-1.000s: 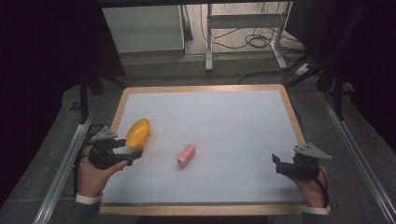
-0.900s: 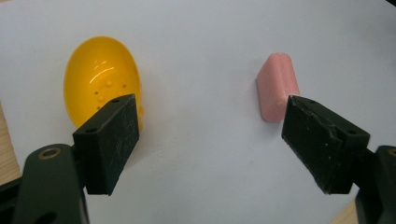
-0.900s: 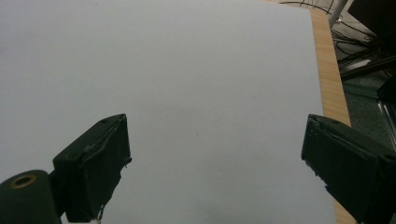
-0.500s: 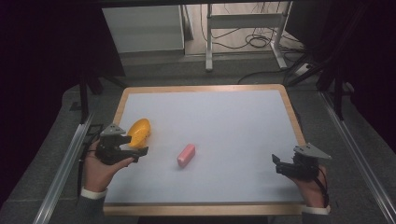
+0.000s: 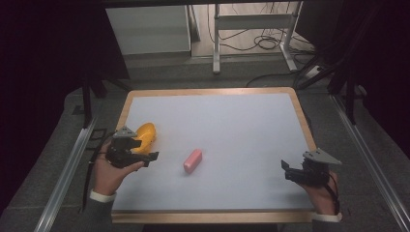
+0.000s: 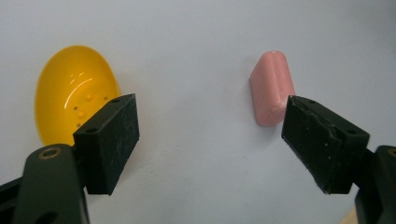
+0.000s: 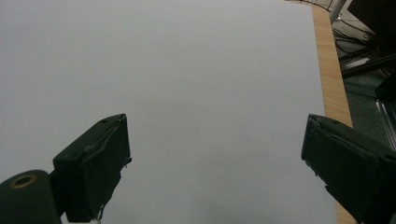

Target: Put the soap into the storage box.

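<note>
Lower left of high view: left gripper (image 5: pixel 145 152), jaws wide apart, holding nothing. Item 1, yellow egg-shaped shell (image 5: pixel 144 137): just beside the gripper, upper-left side; hollow faces up in left gripper view (image 6: pixel 72 100). Item 2, pink block (image 5: pixel 193 160): near, to frame right, long axis tilted toward upper right; sits off the right-hand jaw in left gripper view (image 6: pixel 272 86). Lower right: right gripper (image 5: pixel 290 171), jaws apart, empty, well apart from both items. Left hand nearer, I'd judge. White tabletop (image 5: pixel 232 125) bare around; wood edge (image 5: pixel 303 121) far off.
</note>
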The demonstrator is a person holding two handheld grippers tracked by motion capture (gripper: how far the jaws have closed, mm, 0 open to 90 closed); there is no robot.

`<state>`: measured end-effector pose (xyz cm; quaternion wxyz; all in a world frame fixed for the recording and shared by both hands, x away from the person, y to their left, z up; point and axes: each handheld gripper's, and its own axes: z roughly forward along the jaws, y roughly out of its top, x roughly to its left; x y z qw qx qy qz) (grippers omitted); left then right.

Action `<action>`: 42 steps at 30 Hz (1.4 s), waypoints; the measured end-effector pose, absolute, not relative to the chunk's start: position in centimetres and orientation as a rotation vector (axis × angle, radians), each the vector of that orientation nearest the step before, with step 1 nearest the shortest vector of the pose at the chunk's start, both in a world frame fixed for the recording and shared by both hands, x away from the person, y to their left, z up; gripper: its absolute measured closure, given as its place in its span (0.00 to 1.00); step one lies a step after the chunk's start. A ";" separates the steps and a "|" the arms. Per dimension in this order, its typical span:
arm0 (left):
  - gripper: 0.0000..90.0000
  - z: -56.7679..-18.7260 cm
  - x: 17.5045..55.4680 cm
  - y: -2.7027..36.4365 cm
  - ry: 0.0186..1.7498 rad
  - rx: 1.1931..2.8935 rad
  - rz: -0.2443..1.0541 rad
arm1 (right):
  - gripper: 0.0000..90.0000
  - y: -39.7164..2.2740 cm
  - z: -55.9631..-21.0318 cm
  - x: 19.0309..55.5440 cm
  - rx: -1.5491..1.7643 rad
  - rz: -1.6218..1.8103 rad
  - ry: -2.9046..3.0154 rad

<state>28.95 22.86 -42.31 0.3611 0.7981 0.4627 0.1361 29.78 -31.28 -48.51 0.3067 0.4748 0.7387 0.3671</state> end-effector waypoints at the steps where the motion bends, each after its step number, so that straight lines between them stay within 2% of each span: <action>1: 0.22 -42.3 29.1 22.7 1.192 2.062 0.348 | 0.09 -31.3 -48.5 29.8 1.256 0.970 1.955; 42: 0.21 -43.5 32.4 16.2 1.136 2.239 0.284 | 0.09 -31.5 -48.7 29.8 1.250 0.955 1.951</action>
